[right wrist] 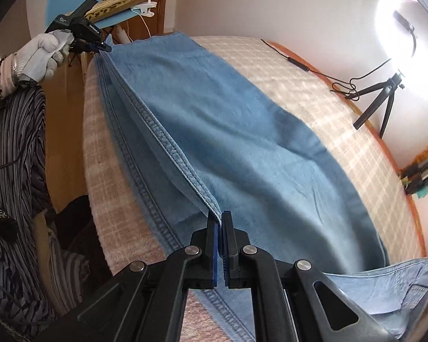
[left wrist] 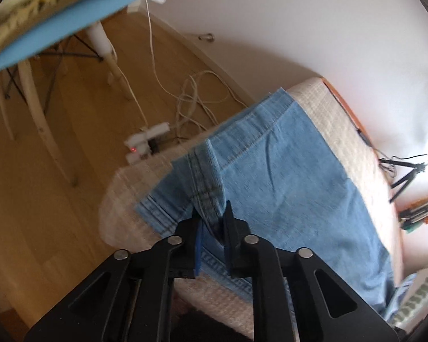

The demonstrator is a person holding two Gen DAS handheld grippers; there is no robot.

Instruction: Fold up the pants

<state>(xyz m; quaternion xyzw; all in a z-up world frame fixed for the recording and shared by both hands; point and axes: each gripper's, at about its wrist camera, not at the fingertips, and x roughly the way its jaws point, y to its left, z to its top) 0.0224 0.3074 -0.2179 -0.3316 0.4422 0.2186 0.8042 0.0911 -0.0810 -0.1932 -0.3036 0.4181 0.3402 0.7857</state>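
Holding the seam edge of the pants (right wrist: 242,131) raised at both ends, the two grippers have the top layer lifted off the layer below along the near edge of the bed (right wrist: 342,85). The right gripper (right wrist: 221,228) has its jaws pressed together on the stitched seam near the waist end. The left gripper (left wrist: 211,222), seen from the right wrist view in a gloved hand (right wrist: 42,54) at the far-left corner of the bed, pinches a ridge of the hem end, though its jaws stand slightly parted and the grip looks looser.

The likely trouble is that hem slipping free before the fold is laid: the denim is heavy, and a slack pinch on a thick double seam could let it drop, leaving the leg crooked. Uneven pull between the two ends could also skew the fold line, and the waist end hanging over the bed's right corner may drag the fabric off.

The pants are light blue denim, soft and faintly creased, with a raised, rope-like double-stitched seam. The bed cover is a nubbly cream weave with a pale check. The gripper fingers (right wrist: 211,236) are hard black plastic with blue pads.
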